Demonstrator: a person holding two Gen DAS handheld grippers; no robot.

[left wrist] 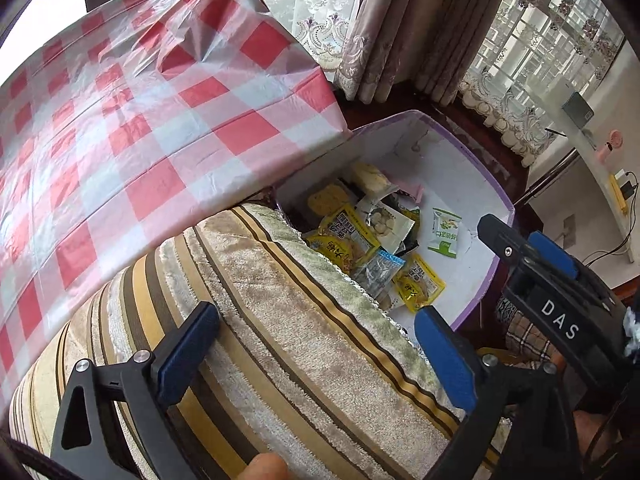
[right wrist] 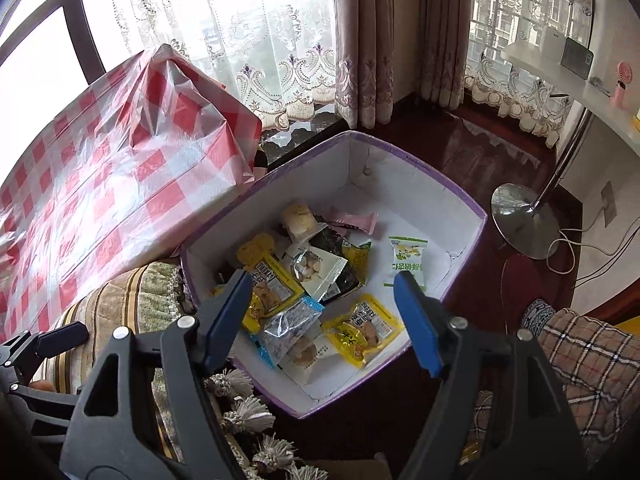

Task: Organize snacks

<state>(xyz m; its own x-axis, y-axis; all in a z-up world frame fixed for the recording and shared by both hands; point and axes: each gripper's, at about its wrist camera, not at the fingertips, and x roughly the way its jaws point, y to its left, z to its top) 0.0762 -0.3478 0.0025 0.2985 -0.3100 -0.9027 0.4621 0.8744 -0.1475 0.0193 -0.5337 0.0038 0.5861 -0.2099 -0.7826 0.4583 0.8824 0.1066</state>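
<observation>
Left gripper [left wrist: 316, 352] jaws wide apart, empty, over striped cushion [left wrist: 280, 320] beside box rim. Right gripper [right wrist: 324, 316] jaws apart, empty, above box [right wrist: 440, 296] near edge. Box white inside, purple rim, wedged between checked table [right wrist: 100, 184] and cushion; right half bare. Snacks [right wrist: 308, 280] heaped at left; green packet [right wrist: 406, 260] lies apart.

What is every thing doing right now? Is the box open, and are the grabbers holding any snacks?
Box: open, no lid on it, snacks inside.
Snack packets: piled loosely in the box, sealed.
Green packet: lying flat, apart from the pile.
Left gripper: open, empty, over the striped cushion.
Right gripper: open, empty, above the box.
Checked cloth: draped, wrinkled.
</observation>
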